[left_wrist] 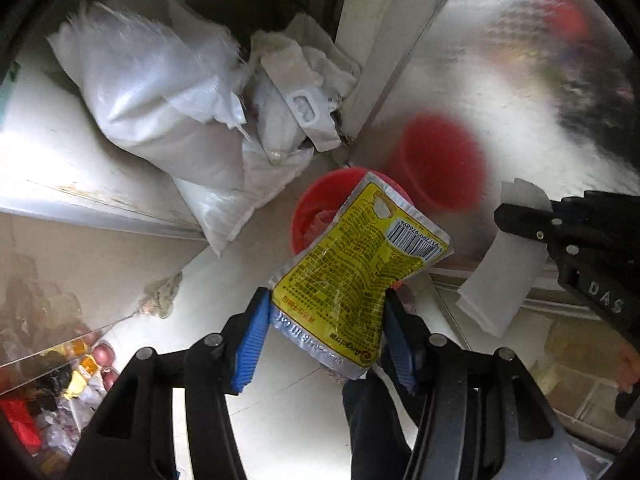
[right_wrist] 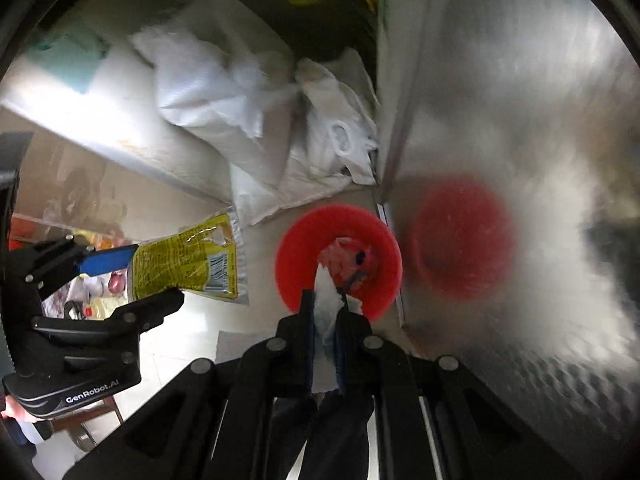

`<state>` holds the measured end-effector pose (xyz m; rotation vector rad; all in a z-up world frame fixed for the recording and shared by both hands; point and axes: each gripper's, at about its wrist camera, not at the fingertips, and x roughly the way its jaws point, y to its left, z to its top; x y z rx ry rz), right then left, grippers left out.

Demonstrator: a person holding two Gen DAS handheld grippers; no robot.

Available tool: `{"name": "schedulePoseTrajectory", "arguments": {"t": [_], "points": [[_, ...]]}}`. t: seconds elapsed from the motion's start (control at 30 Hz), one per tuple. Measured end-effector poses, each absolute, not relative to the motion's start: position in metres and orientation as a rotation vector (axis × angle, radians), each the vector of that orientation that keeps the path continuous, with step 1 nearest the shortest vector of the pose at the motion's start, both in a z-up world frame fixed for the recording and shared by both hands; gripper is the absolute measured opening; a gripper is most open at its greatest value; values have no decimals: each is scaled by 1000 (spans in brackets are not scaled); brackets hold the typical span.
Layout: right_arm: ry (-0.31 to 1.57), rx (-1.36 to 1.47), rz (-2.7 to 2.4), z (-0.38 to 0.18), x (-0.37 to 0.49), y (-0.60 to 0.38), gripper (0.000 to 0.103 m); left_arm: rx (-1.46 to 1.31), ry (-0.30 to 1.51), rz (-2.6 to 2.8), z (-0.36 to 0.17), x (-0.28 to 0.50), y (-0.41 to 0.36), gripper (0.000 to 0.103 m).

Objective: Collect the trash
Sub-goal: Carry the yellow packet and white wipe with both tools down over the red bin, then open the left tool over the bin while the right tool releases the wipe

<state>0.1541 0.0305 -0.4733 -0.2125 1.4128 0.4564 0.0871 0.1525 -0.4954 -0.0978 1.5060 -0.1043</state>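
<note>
1. Nearest the left wrist lens, the left tool (left_wrist: 326,330) clamps the lower end of a crinkled yellow foil pouch with a printed barcode (left_wrist: 356,272) between its blue ribbed pads (left_wrist: 250,344). The jaws stand about half apart, held there by the pouch's width.
2. The pouch points toward 12 o'clock, its top hanging over the round red plastic bin (left_wrist: 316,204). It is likely gripped by one end so it can fall straight in on release.
3. The right tool (right_wrist: 325,314) is fully closed on a thin white paper scrap (right_wrist: 326,300), the sheet pinched edge-on between the pads.
4. That scrap hangs above the bin's rim at 12 o'clock, over crumpled pink-and-white rubbish already inside.
5. The bin stands on the pale tiled floor (left_wrist: 288,420) against a shiny metal panel (left_wrist: 500,92) at 2 o'clock, which reflects it as a red blur.
6. Woven white sacks (left_wrist: 160,92) are piled at 11 o'clock, apart from both tools.
</note>
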Motion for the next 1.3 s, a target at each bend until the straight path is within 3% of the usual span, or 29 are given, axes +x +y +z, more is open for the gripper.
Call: {"name": "schedulePoseTrajectory", "arguments": {"t": [0.23,0.53,0.7,1.0,1.1,1.3], "points": [[1424,-213,411,-502,155,21,7,-50,1545,-164,-530,100,134,53],[1390,-227,387,-495,150,14,7,-2,1523,-226,-540,106,118,54],[1387,-217,373,-494,151,12,7,2,1528,-243,-540,104,121,67],[1408,-213,370,-504,149,16,7,-58,1524,-200,-540,93,145,69],[1412,-207,381,-505,148,20,7,-65,1521,-172,-538,87,153,84],[1425,-212,402,-513,147,33,7,-64,1489,-143,-534,78,167,86]]}}
